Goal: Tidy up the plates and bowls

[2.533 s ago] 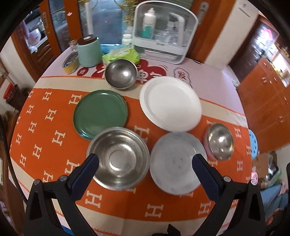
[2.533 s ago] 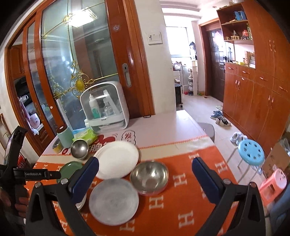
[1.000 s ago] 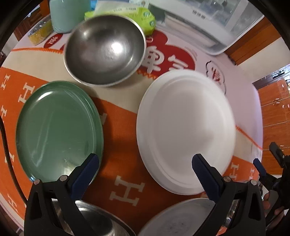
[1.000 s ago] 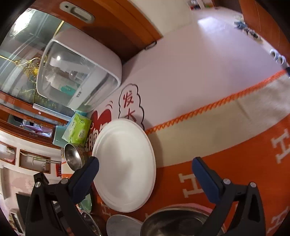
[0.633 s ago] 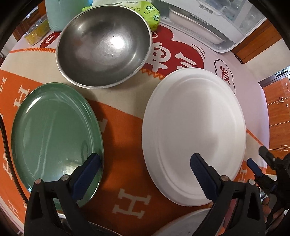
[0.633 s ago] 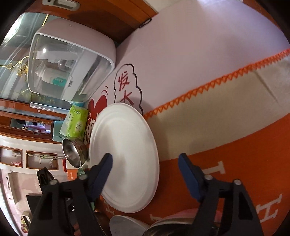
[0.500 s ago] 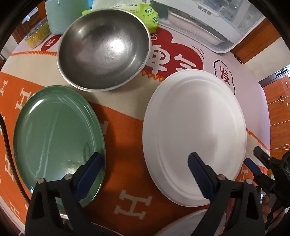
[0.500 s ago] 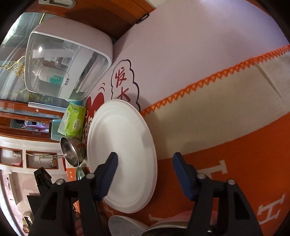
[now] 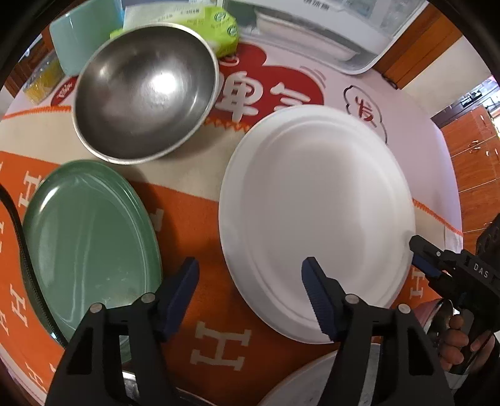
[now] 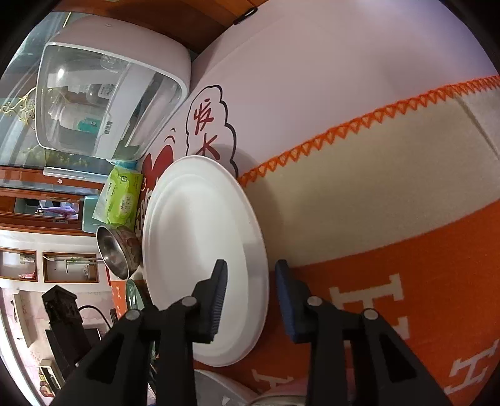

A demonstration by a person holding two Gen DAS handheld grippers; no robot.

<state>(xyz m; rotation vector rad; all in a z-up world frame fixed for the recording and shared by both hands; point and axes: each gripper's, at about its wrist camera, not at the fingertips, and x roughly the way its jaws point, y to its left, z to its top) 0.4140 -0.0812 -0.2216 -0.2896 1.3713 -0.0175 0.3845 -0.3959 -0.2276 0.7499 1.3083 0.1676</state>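
A large white plate point(image 9: 315, 215) lies on the orange tablecloth; it also shows in the right wrist view point(image 10: 200, 250). My left gripper point(image 9: 250, 281) is open, its jaws half closed, straddling the plate's near-left rim. My right gripper point(image 10: 250, 284) is open, its jaws narrow, straddling the plate's right rim; it also shows in the left wrist view point(image 9: 418, 253). A green plate point(image 9: 84, 240) lies to the left. A steel bowl point(image 9: 143, 103) sits behind it.
A grey plate's edge point(image 9: 312, 381) and a small steel bowl point(image 9: 437, 315) lie near the bottom. A mint canister point(image 9: 84, 34), a green wipes pack point(image 9: 200, 28) and a clear-lidded box point(image 10: 103, 100) stand at the table's back.
Both grippers have narrowed their jaws around the white plate's opposite rims. The left gripper has come lower and closer to the plate.
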